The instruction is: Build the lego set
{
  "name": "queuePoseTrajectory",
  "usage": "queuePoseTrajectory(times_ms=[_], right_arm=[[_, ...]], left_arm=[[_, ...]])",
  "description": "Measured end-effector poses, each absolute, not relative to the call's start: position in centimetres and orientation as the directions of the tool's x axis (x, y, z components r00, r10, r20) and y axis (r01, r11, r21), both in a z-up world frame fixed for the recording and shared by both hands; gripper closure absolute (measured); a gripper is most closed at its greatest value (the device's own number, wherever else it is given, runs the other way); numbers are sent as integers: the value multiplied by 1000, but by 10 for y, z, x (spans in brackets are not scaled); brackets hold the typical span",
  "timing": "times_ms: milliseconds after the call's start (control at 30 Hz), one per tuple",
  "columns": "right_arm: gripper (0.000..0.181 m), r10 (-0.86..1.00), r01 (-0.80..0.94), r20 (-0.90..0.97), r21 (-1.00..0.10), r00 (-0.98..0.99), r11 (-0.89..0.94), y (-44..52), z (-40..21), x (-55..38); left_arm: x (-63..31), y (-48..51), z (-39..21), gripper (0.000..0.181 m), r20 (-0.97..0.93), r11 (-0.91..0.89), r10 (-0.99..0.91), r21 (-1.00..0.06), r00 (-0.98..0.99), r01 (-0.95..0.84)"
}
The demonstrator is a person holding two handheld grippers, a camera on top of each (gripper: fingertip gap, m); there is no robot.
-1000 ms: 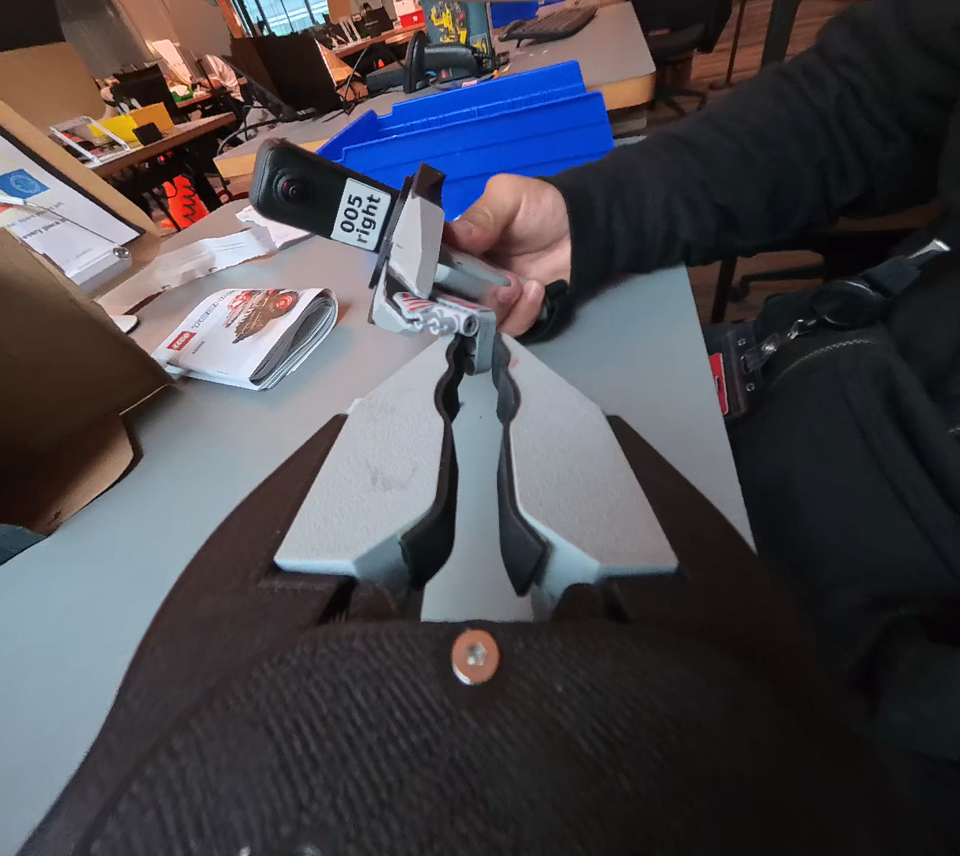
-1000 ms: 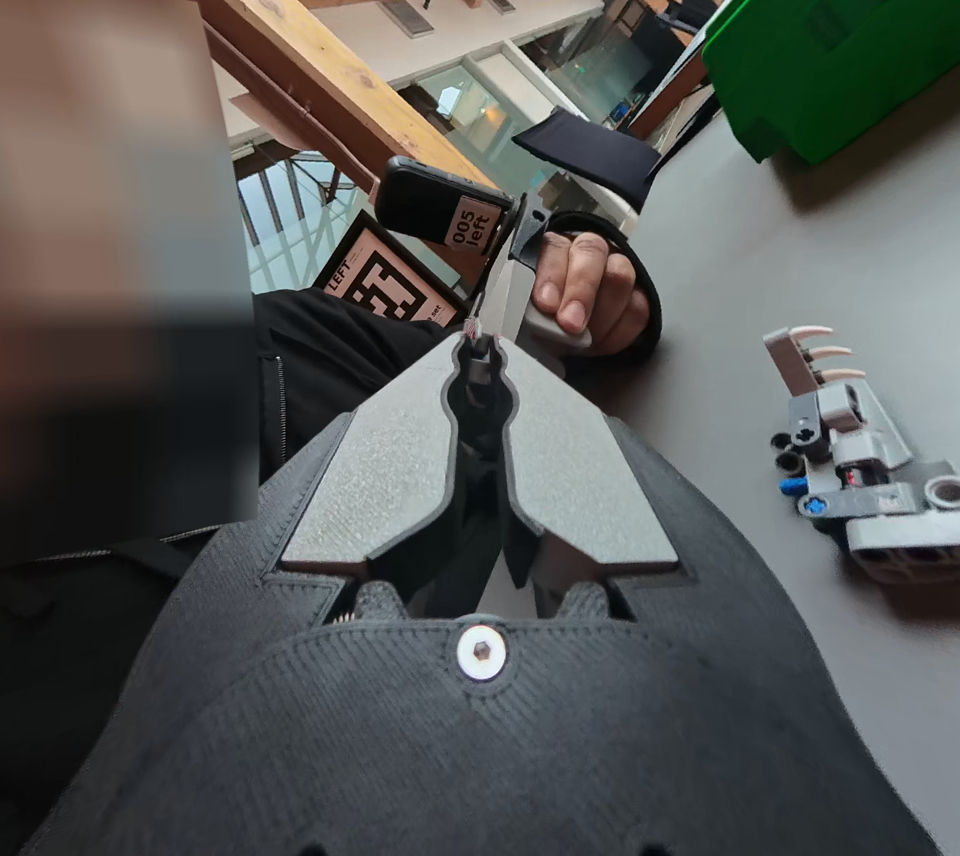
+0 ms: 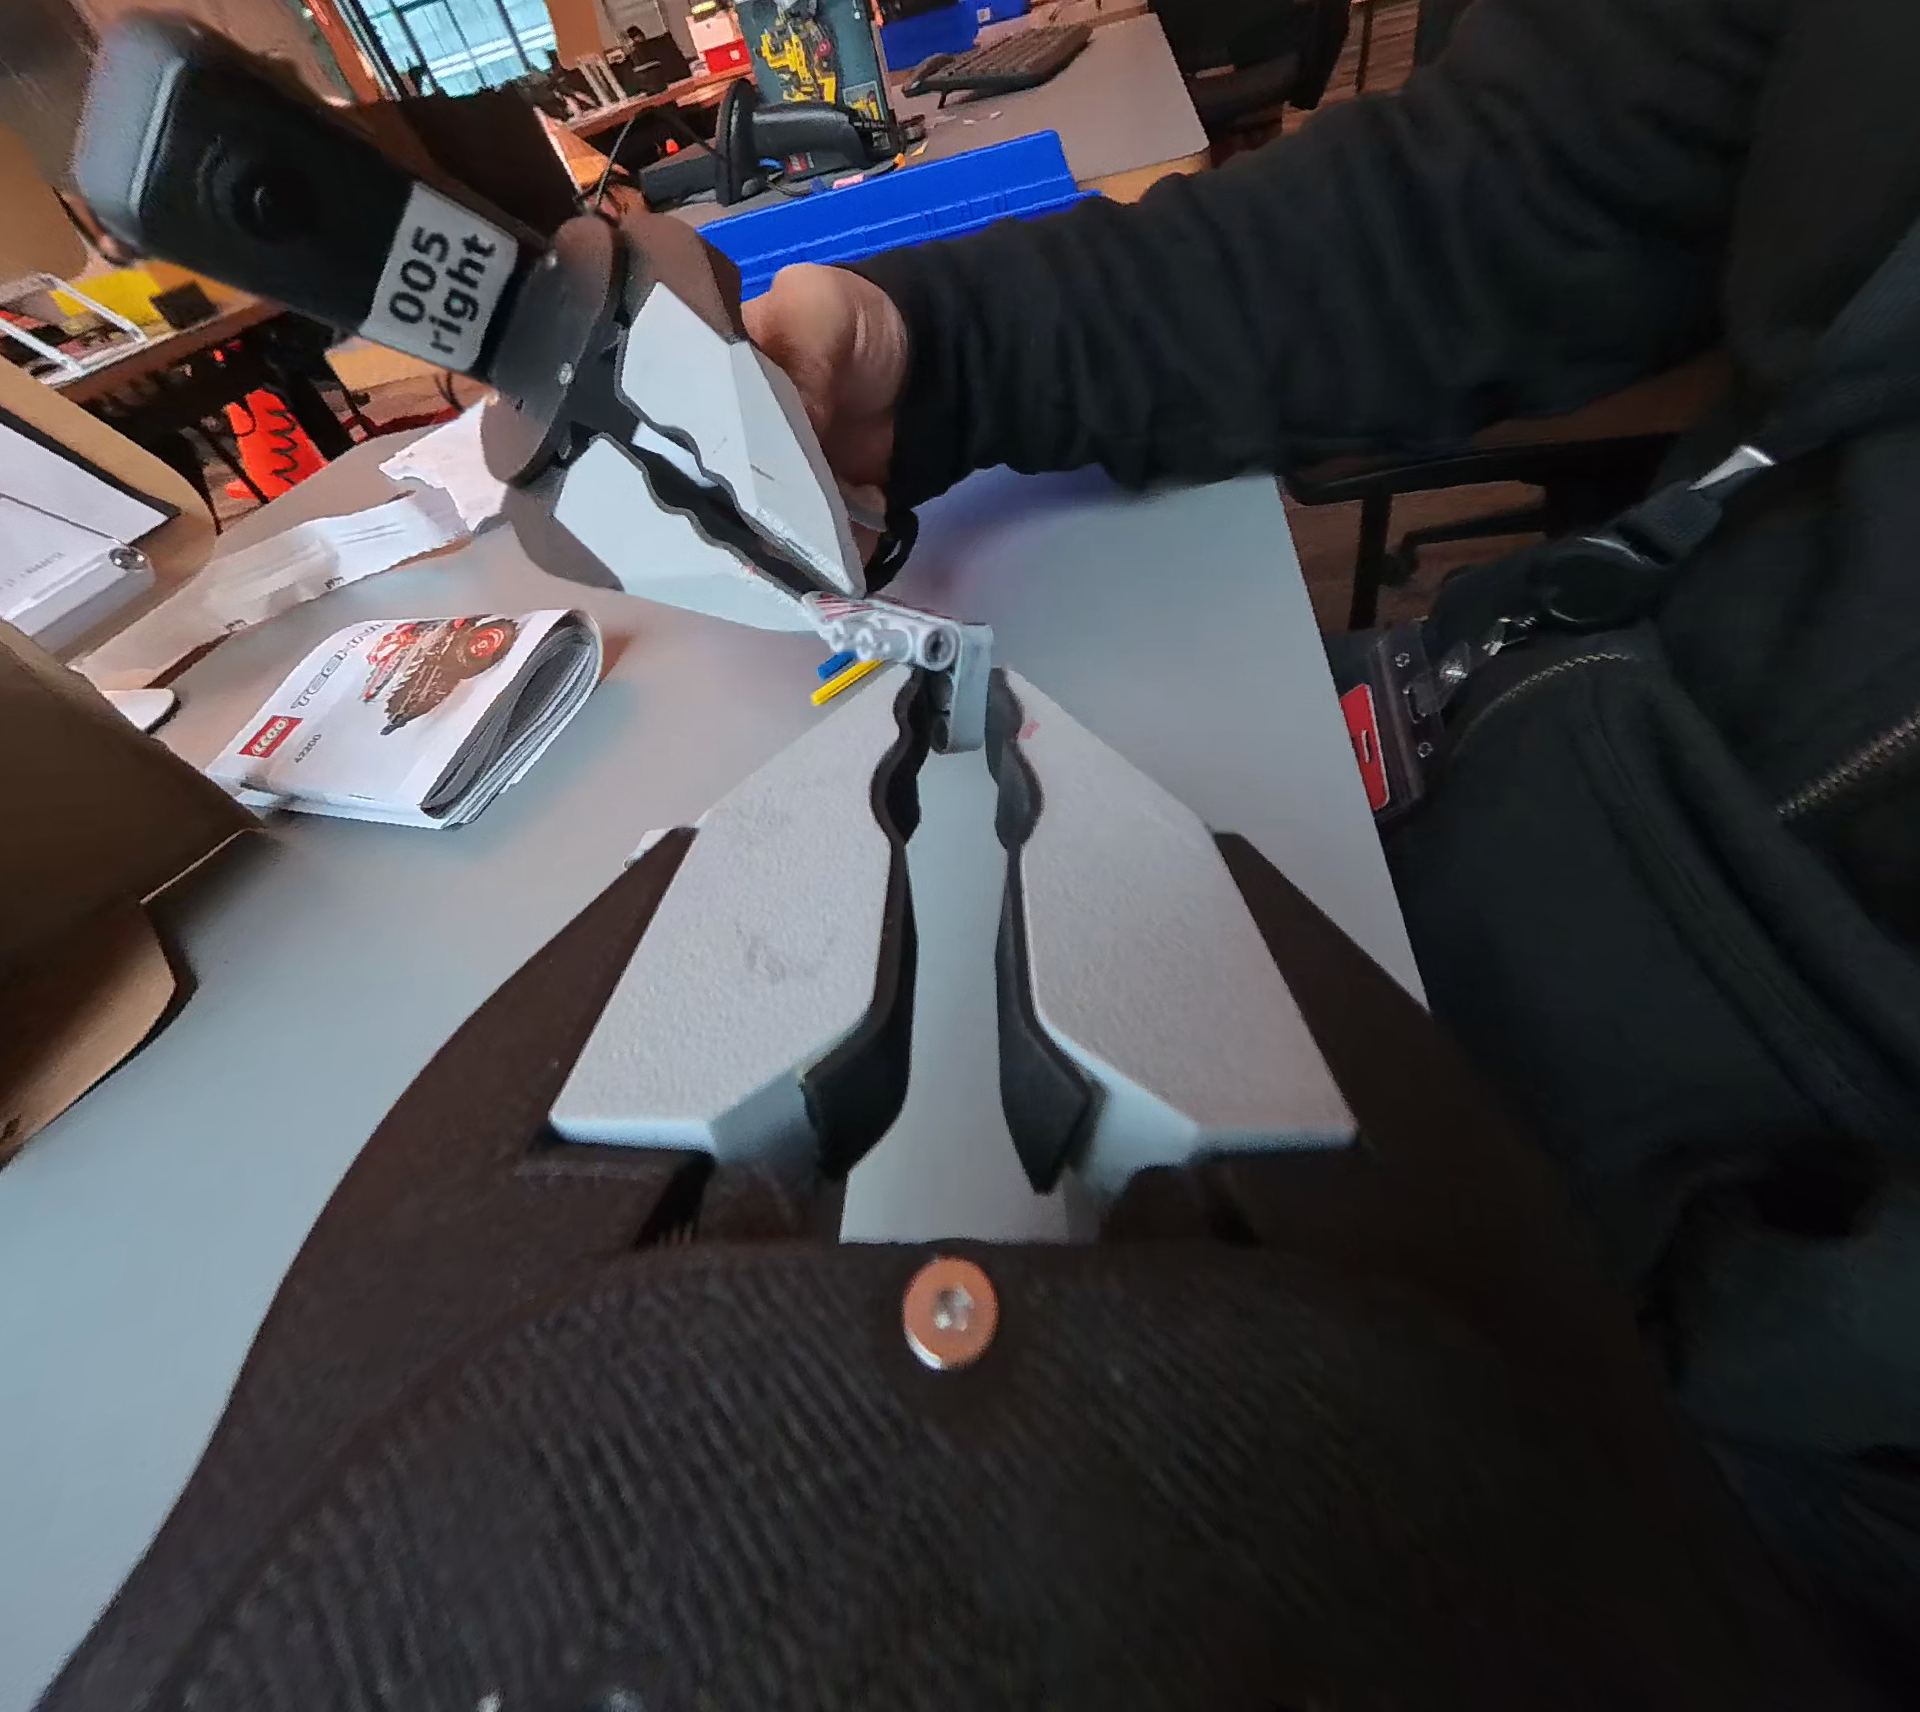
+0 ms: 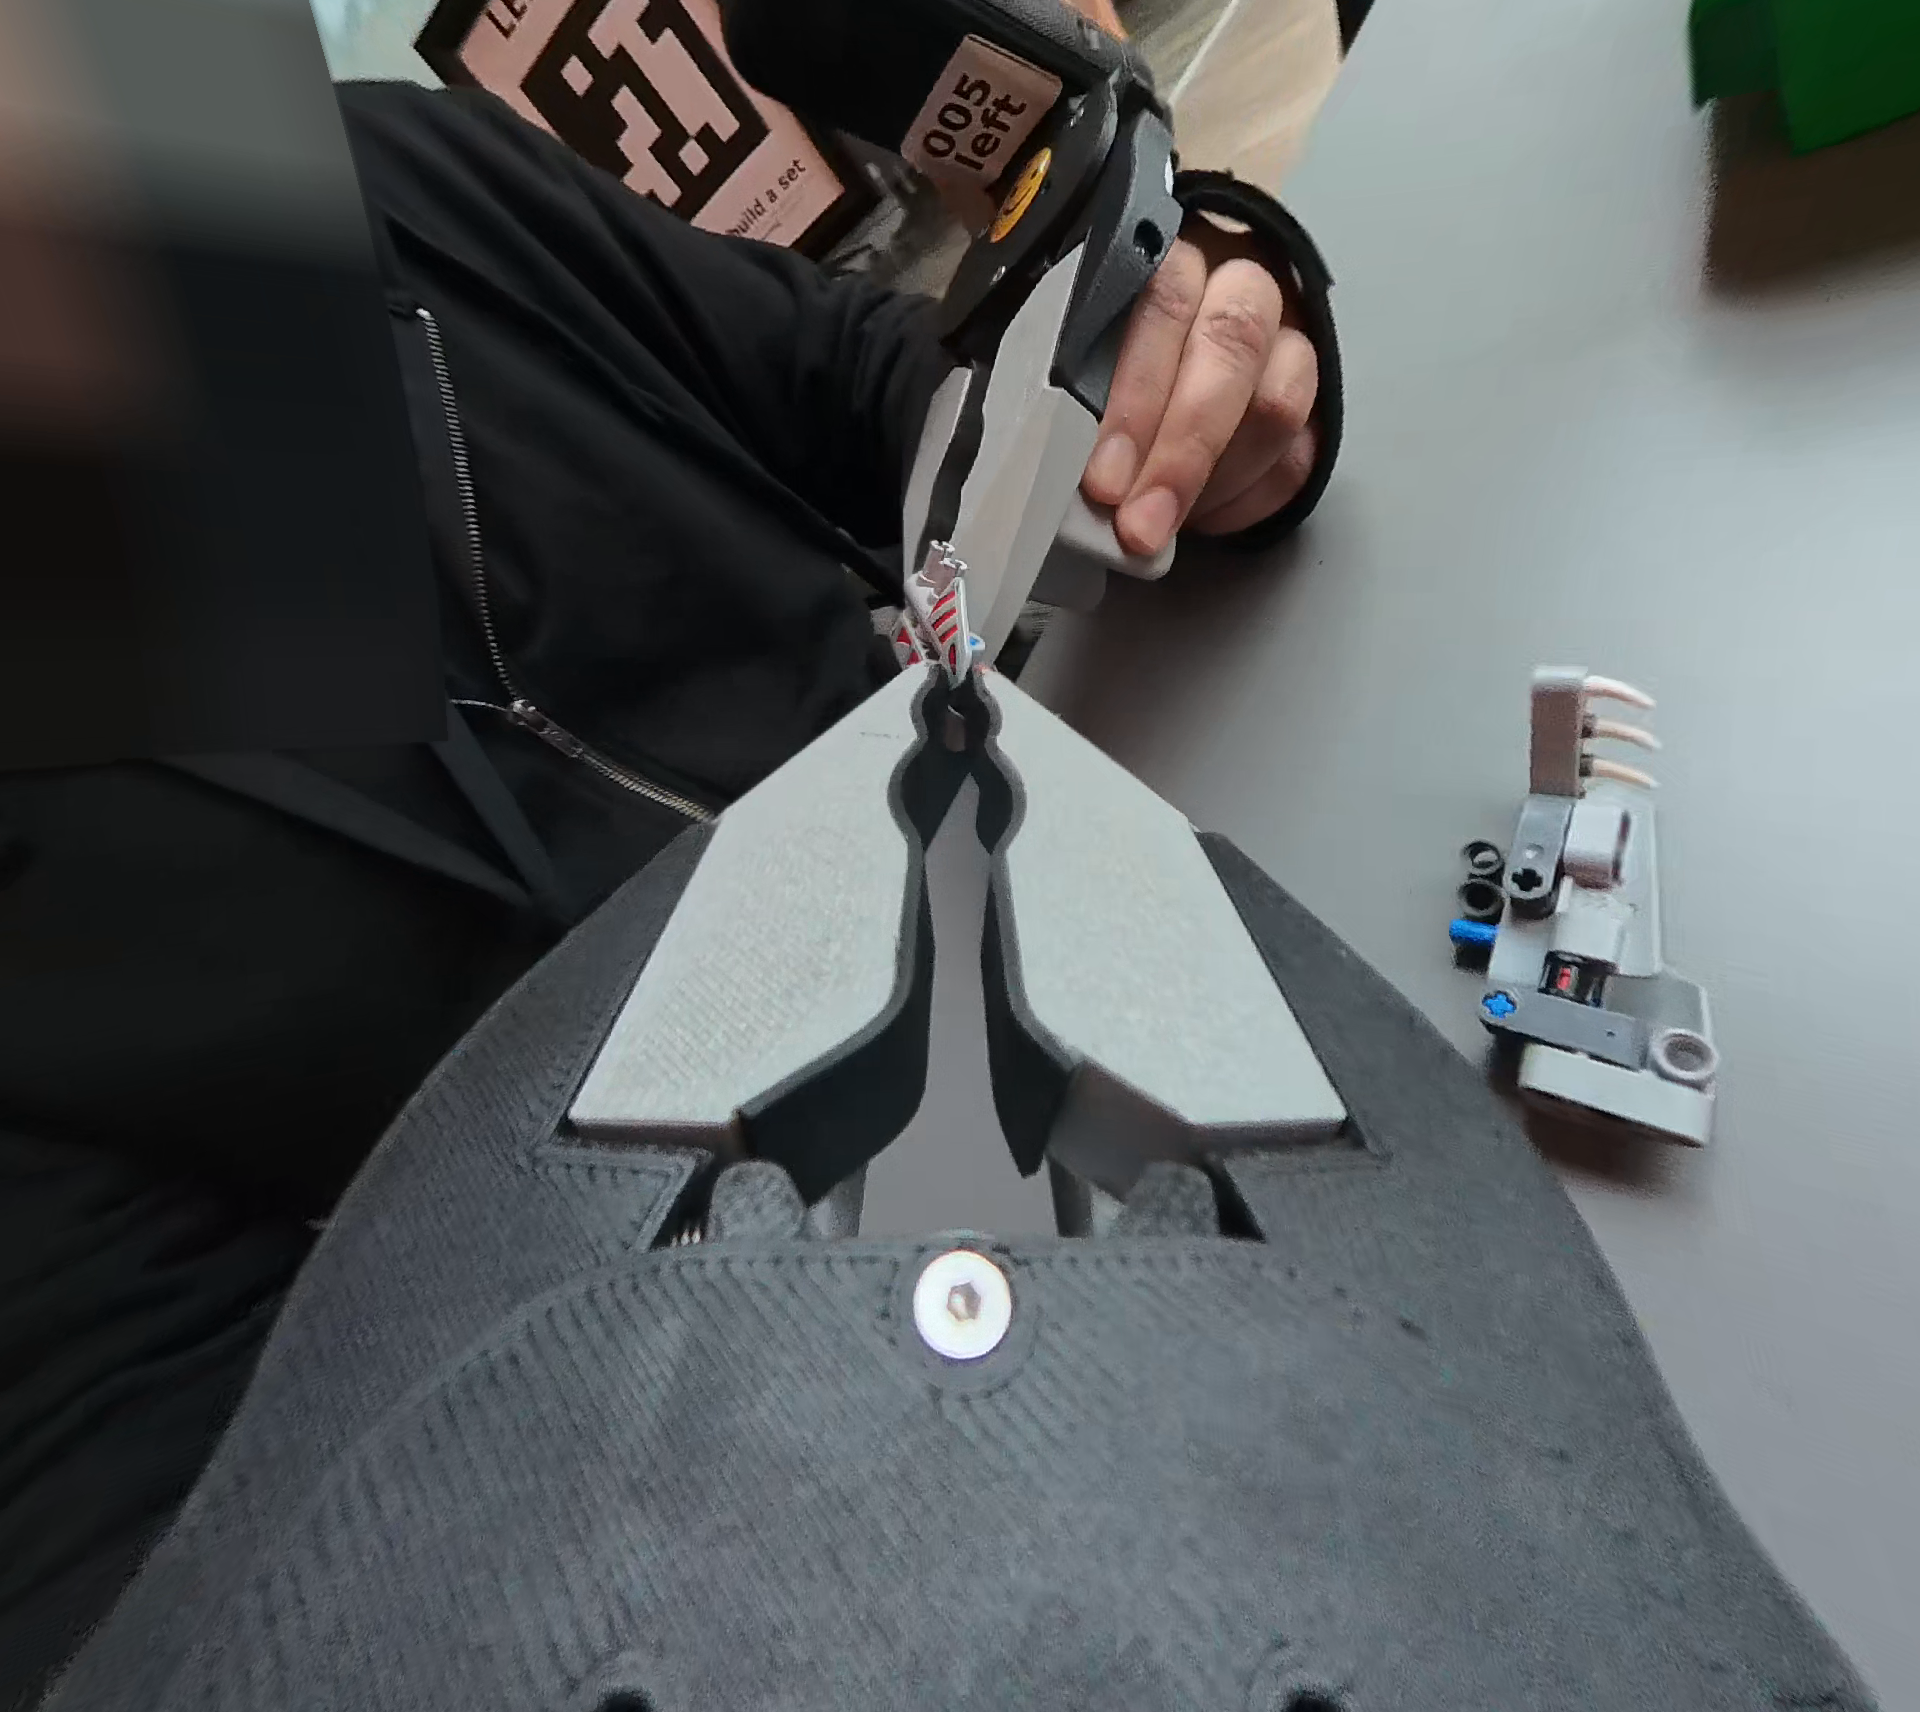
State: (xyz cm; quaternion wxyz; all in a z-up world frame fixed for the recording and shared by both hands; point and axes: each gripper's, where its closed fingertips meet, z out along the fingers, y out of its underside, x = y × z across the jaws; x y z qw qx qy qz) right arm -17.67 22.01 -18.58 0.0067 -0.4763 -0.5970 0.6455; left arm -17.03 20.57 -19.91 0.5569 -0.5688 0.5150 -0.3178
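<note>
While both grippers meet tip to tip above the grey table (image 3: 1143, 561), left gripper (image 3: 954, 712) and right gripper (image 4: 954, 706) each clench one small grey lego piece (image 3: 914, 644), held aloft between them. Left view alone shows the instruction booklet (image 3: 416, 717); right view alone shows a clawed grey sub-assembly (image 4: 1590, 914) lying well apart.

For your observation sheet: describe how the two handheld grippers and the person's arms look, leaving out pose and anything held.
Both the left gripper and the right gripper have pale grey wedge-shaped fingers with wavy black pads on a ribbed black body with a silver screw. Each carries a black camera with a white label. The sleeves are black.
</note>
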Motion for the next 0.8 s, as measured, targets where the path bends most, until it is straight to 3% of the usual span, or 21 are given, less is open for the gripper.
queuePoseTrajectory(times_ms=[33,133,333,533,733,800], right_arm=[[181,607,535,-577,-798,-546,-276,219,-185,-177],[181,655,395,-544,-837,-525,-378,224,-178,-187],[181,515,302,-668,-722,-538,-622,234,-169,-202],[181,574,413,-641,-768,-510,-490,239,-179,-185],[172,482,527,-689,-725,-541,-444,230,-178,-182],[178,492,567,-684,-726,-539,-389,224,-181,-184]], left_arm=[[-170,205,-199,173,-219,158,-939,-959,265,-234],[-172,208,-200,173,-196,132,-940,-964,278,-231],[-175,215,-196,174,-172,107,-931,-972,324,-207],[-173,212,-199,173,-180,113,-936,-967,303,-227],[-169,208,-204,173,-188,118,-945,-959,268,-257],[-169,207,-205,173,-192,121,-946,-957,263,-263]])
